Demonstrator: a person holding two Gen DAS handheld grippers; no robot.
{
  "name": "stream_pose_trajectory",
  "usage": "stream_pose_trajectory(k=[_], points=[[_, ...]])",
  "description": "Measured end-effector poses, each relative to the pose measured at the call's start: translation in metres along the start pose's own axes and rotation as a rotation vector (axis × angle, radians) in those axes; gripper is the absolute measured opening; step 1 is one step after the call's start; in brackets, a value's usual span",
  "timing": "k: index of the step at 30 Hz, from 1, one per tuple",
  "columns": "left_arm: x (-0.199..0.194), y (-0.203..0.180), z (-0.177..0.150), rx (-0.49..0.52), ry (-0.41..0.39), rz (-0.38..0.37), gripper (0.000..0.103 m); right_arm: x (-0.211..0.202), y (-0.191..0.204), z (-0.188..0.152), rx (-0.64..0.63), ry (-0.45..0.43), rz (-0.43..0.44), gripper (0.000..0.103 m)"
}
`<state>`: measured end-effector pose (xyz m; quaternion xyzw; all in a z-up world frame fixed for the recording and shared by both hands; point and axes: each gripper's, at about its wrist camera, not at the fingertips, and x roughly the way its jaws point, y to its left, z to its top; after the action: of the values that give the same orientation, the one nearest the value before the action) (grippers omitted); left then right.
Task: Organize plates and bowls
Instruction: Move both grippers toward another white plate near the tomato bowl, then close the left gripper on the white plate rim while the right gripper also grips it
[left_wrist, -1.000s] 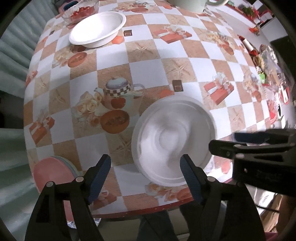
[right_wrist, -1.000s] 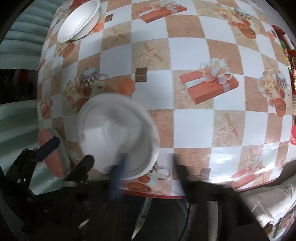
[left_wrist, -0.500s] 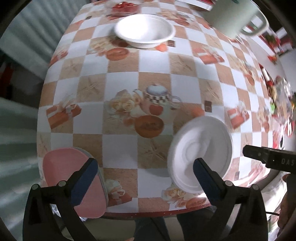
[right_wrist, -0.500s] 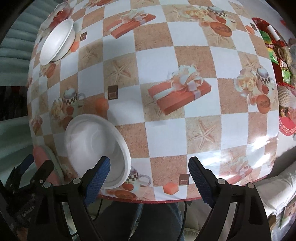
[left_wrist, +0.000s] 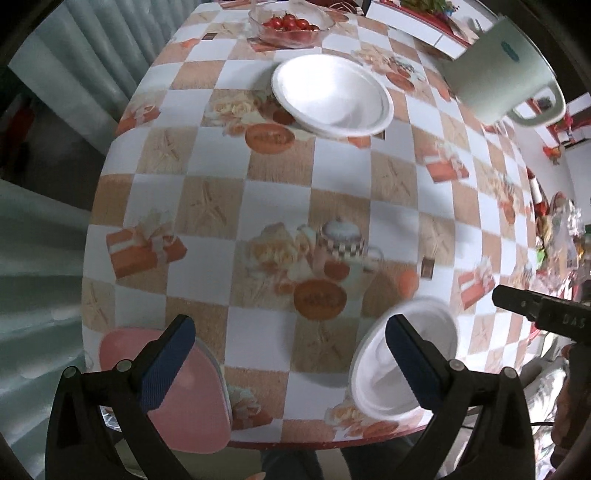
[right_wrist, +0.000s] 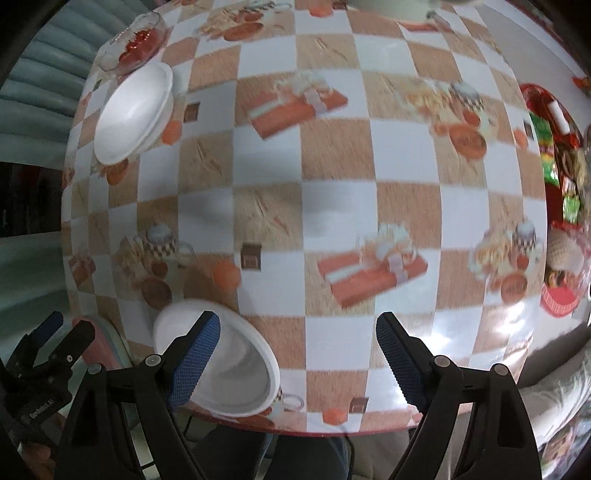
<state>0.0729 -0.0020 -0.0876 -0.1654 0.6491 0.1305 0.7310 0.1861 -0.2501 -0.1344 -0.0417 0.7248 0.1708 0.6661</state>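
A white bowl (left_wrist: 373, 376) sits near the table's front edge, also in the right wrist view (right_wrist: 236, 373). A second white bowl (left_wrist: 330, 96) stands at the far side, seen at the upper left in the right wrist view (right_wrist: 135, 110). A stack of pink plates (left_wrist: 184, 402) lies at the front left corner. My left gripper (left_wrist: 286, 362) is open and empty above the front edge, between the plates and the near bowl. My right gripper (right_wrist: 297, 358) is open and empty, just right of the near bowl.
A glass bowl of cherry tomatoes (left_wrist: 290, 26) stands behind the far bowl. A large pale mug (left_wrist: 506, 81) is at the back right. Snacks and red packets (right_wrist: 565, 184) crowd the table's right side. The checked tablecloth (left_wrist: 280, 192) covers the table.
Both grippers have pulled back and opened wide. The near white bowl, blurred and moving a second ago, now rests by the front edge. The view has swung toward the far bowl.
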Motion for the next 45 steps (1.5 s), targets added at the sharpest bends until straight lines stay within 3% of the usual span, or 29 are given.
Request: stream_pose_trajectory(k=[10,15,18,31,36,45], points=[[-0.006,-0.002,0.046,-0.022,-0.081,0.056,0.103,-0.007,0.019,0.045,-0.064,-0.034,-0.008,0.087],[0.002,0.002,0.069,-0.057,-0.056,0.050,0.103,-0.006,0.034,0.069,-0.107,-0.047,-0.015,0.087],[0.006,0.005,0.080,-0.071,-0.045,0.083,0.103,-0.004,0.044,0.085,-0.129,-0.050,-0.011,0.087],[0.026,0.015,0.140,-0.114,-0.078,0.124,0.103,0.012,0.082,0.146,-0.157,-0.054,0.037,0.087],[0.032,0.014,0.160,-0.100,-0.104,0.153,0.103,0.023,0.086,0.166,-0.117,-0.035,0.075,0.087],[0.059,0.013,0.182,-0.054,-0.080,0.197,0.102,0.050,0.102,0.187,-0.119,-0.011,0.079,0.087]])
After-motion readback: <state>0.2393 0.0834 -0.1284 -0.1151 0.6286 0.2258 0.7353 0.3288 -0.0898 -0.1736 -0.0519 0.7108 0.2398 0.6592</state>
